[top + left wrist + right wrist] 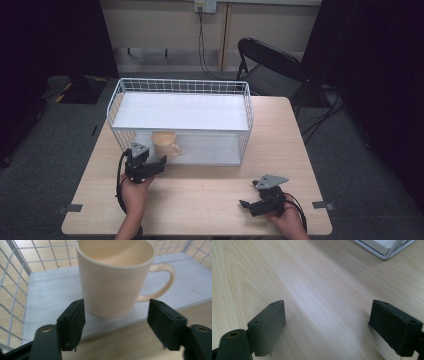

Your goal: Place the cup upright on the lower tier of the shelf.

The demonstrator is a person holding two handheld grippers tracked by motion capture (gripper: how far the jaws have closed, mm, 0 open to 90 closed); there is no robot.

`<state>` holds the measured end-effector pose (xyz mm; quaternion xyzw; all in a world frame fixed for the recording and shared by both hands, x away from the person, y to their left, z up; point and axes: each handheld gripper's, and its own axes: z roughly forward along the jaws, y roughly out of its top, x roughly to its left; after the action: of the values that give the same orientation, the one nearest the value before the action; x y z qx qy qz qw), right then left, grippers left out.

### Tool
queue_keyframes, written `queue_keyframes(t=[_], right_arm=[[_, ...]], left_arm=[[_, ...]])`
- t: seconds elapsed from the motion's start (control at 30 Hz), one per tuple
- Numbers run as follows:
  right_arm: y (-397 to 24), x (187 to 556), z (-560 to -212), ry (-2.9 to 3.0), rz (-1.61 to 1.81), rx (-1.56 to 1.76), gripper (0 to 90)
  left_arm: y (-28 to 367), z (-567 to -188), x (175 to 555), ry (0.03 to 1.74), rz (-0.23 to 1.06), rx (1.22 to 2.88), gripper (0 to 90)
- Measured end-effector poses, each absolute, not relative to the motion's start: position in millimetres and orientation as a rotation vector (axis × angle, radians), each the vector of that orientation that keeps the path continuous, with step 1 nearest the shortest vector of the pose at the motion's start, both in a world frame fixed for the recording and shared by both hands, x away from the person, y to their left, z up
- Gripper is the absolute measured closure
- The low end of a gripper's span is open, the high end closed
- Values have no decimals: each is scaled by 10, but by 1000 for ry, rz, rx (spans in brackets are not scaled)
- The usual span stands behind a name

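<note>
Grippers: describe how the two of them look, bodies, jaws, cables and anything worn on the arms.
Both are black. The left gripper and the right gripper each carry a grey three-cornered plate on top and trail a black cable. In the gripper views each has two blocky, dark pads with a matt, slightly rough face, fixed on arms with a brass-coloured rivet. The forearms are bare; no sleeves are visible.

Behind your tabletop (210, 195) a black folding chair (270, 65) stands on the grey carpet (60, 135), just beside the far right corner. A cable (201, 45) hangs from a wall socket (205, 6) on the pale wall beyond.
</note>
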<state>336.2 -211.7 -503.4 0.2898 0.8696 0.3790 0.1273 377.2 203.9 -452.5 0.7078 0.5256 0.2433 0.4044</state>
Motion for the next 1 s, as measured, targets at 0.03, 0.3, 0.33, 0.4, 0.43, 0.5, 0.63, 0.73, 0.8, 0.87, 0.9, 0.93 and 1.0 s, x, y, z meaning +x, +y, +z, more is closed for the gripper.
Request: queue_keyframes(t=[0.03, 0.3, 0.33, 0.4, 0.43, 0.5, 0.63, 0.73, 0.8, 0.87, 0.9, 0.93, 1.0], right_arm=[[-2117, 3362, -5034, 2530, 1103, 843, 128], [-2118, 3362, -5034, 2530, 1103, 843, 128], [-2117, 3362, -5034, 2530, 1103, 843, 128], [-2117, 3362, -5034, 2530, 1103, 843, 128], [-2118, 3362, -5034, 2530, 1103, 843, 128], [-2117, 3361, -5034, 2530, 1103, 843, 128], [-2118, 3361, -5034, 2530, 1101, 843, 128], [-2118, 3361, -5033, 2530, 1101, 843, 128], [-2117, 3361, -5034, 2530, 1103, 843, 128], [-2118, 3361, -5034, 2530, 1101, 843, 128], [-2117, 3361, -5034, 2531, 1102, 843, 128], [-2117, 3361, -5034, 2531, 1102, 843, 128], [-2118, 3361, -5033, 2531, 1101, 843, 128]], left_arm=[[2039, -4524, 3764, 1315, 609, 1787, 269], [2061, -4453, 3723, 1291, 554, 1797, 210], [2061, -4449, 3719, 1291, 558, 1794, 208], [2071, -4440, 3714, 1286, 552, 1795, 194], [2084, -4429, 3702, 1282, 554, 1796, 190], [2099, -4427, 3688, 1278, 555, 1800, 188], [2121, -4438, 3673, 1281, 550, 1801, 181], [2146, -4450, 3646, 1283, 544, 1797, 180], [2156, -4452, 3641, 1281, 545, 1799, 180], [2176, -4457, 3635, 1282, 537, 1797, 181], [2189, -4461, 3625, 1281, 533, 1794, 181], [2189, -4461, 3625, 1281, 533, 1794, 180], [2206, -4458, 3612, 1276, 534, 1803, 180]])
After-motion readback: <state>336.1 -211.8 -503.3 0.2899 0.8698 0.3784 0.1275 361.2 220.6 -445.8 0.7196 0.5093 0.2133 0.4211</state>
